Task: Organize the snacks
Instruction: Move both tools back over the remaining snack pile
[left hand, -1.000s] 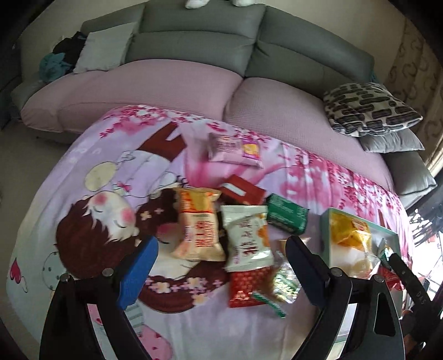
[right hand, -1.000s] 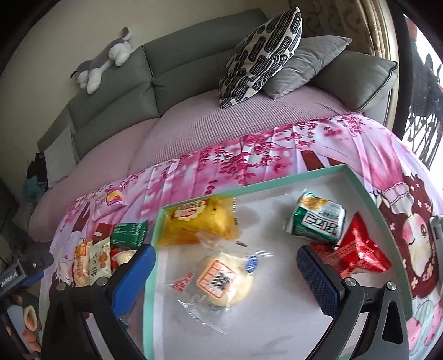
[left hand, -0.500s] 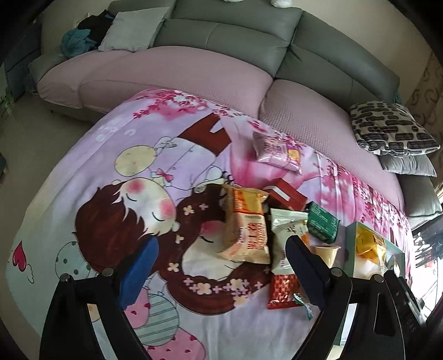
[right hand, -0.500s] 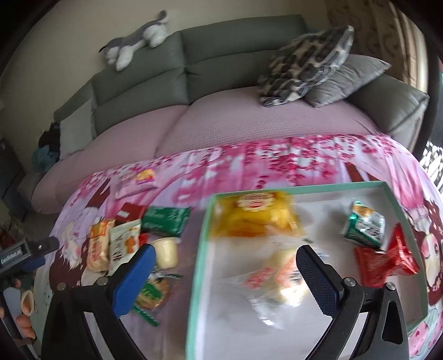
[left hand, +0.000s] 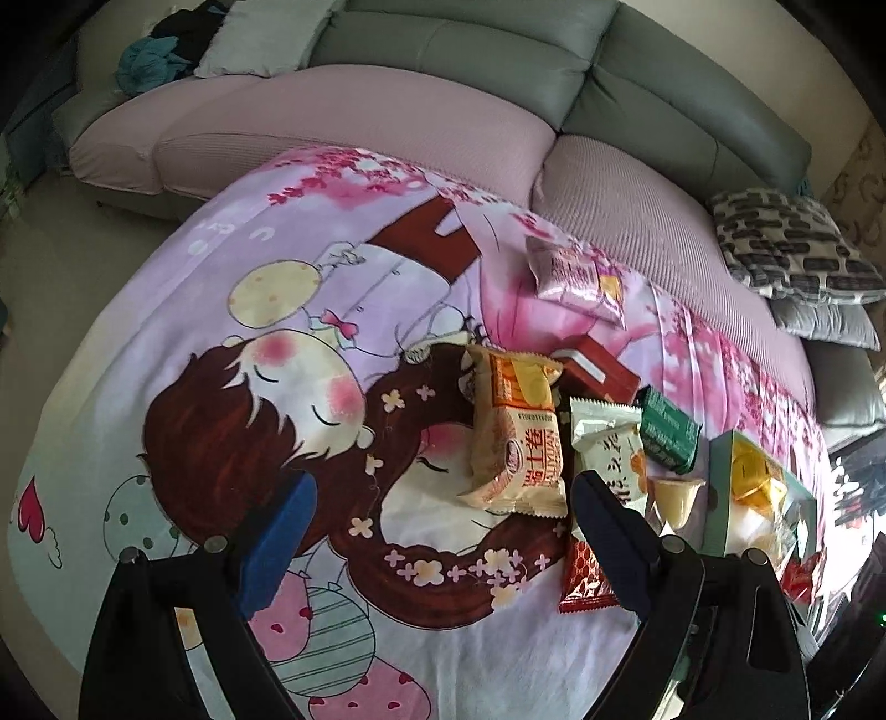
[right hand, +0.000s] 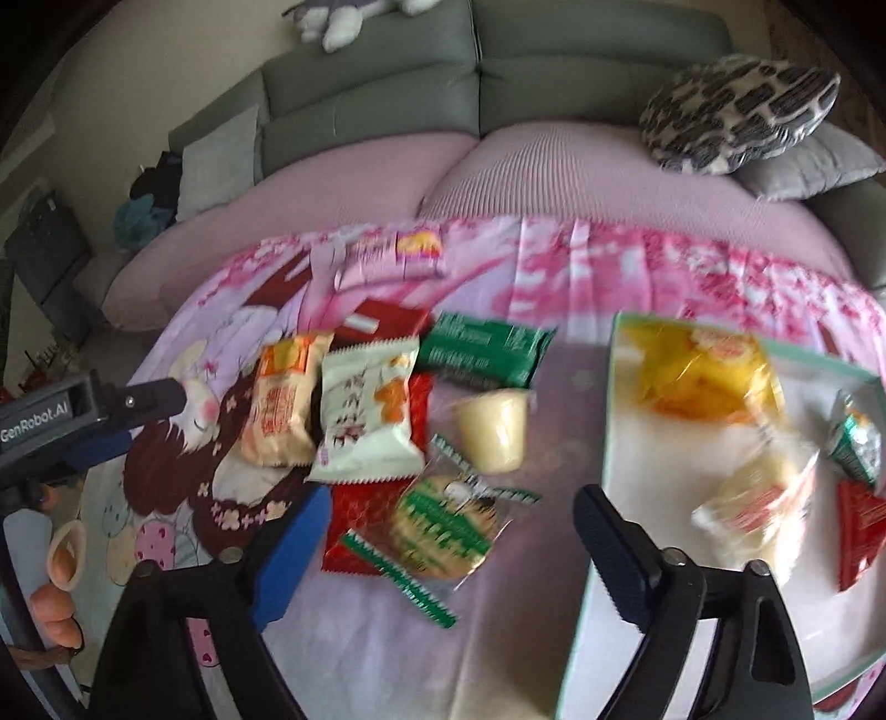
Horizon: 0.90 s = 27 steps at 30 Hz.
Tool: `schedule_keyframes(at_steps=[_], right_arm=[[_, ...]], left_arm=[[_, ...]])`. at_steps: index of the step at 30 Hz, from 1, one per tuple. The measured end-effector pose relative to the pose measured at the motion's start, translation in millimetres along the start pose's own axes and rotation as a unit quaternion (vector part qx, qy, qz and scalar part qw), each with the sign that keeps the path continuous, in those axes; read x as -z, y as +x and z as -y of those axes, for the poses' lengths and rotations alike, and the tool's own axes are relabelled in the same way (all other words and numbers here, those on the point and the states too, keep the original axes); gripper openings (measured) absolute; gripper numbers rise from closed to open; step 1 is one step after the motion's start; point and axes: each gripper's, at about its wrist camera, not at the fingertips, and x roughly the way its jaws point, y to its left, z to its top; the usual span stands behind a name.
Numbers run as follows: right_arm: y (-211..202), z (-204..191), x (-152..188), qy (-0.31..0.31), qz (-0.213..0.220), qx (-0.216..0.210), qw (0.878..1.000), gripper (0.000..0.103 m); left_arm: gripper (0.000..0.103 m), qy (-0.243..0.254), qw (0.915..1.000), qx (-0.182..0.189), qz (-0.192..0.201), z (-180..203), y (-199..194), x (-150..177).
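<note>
Loose snacks lie on a cartoon-print cloth: an orange packet (left hand: 515, 437), a white packet (left hand: 609, 448), a green packet (left hand: 667, 429), a red box (left hand: 595, 371), a pink packet (left hand: 576, 277) and a pudding cup (right hand: 493, 426). A round cookie in a clear wrapper (right hand: 443, 526) rests on a red packet (right hand: 360, 520). My right gripper (right hand: 454, 501) hovers over that cookie with its jaws closing; no pad touches it. My left gripper (left hand: 443, 487) stands open above the cloth by the orange packet's lower end, holding nothing. The green-rimmed tray (right hand: 609, 421) holds a yellow bag (right hand: 703, 376) and wrapped bread (right hand: 753, 504).
A small green pack (right hand: 855, 448) and a red pack (right hand: 858, 531) also lie in the tray. Behind the cloth runs a grey sofa (left hand: 443, 50) with pink seat covers, patterned pillows (left hand: 786, 243) and a plush toy (right hand: 343, 16). A hand (right hand: 55, 603) shows at the left edge.
The right gripper has swung left, from over the tray to over the loose snacks, and its jaws have narrowed. The left gripper has drifted left, so the snack pile now sits at its right.
</note>
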Motion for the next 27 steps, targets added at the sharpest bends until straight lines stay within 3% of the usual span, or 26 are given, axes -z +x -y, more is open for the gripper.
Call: schedule_keyframes(at_steps=[12, 21, 27], right_arm=[[30.7, 13.0, 3.2, 0.048, -0.047, -0.018, 0.998, 0.076], [40.1, 5.6, 0.9, 0.038, -0.054, 0.007, 0.998, 0.073], [41.3, 7.5, 0.6, 0.038, -0.057, 0.009, 0.998, 0.06]], left_arm=[[0.093, 0.019, 0.998, -0.015, -0.058, 11.5, 40.4, 5.8], [0.093, 0.024, 0.998, -0.018, -0.056, 18.7, 47.2, -1.0], [0.093, 0.036, 0.9983, -0.021, -0.04, 29.1, 54.3, -13.3]])
